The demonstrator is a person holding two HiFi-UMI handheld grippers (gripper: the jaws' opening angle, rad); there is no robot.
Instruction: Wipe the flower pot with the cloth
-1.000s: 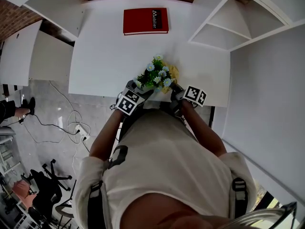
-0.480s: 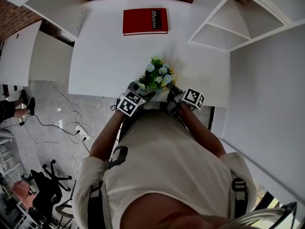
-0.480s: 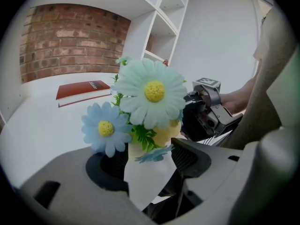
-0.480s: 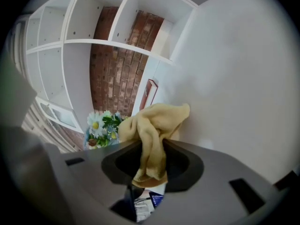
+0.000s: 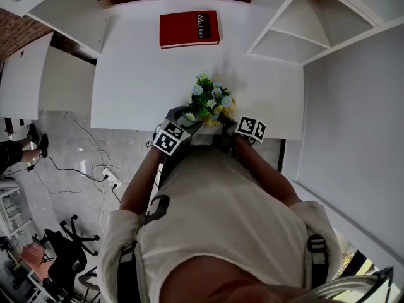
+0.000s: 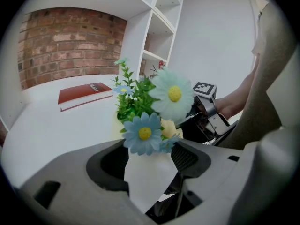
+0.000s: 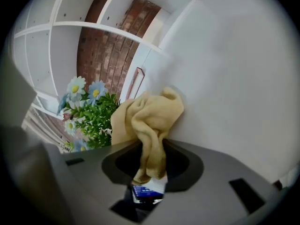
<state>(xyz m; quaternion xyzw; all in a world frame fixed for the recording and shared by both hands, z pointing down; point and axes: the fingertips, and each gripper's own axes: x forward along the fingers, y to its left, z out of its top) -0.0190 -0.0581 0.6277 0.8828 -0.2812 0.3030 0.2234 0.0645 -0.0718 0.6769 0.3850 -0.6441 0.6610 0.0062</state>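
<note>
In the left gripper view a white flower pot (image 6: 149, 179) sits between the two dark pads of my left gripper (image 6: 150, 159), which is shut on it. Blue and white daisies (image 6: 145, 132) rise above it. In the head view the plant (image 5: 208, 98) stands near the front edge of the table, with the left gripper (image 5: 187, 120) on its left. My right gripper (image 7: 150, 162) is shut on a yellow cloth (image 7: 150, 118) that bulges out past the jaws, right next to the green leaves (image 7: 93, 118). From above, the right gripper (image 5: 225, 120) and the cloth (image 5: 222, 110) are at the plant's right side.
A red book (image 5: 189, 28) lies at the back of the white table (image 5: 139, 74). A white shelf unit (image 5: 303, 30) stands at the right, against a brick wall. The table's front edge is just under both grippers. Cables lie on the floor at the left.
The right gripper has moved left and a little down with the cloth, closer in against the plant. The left gripper and the pot have stayed put.
</note>
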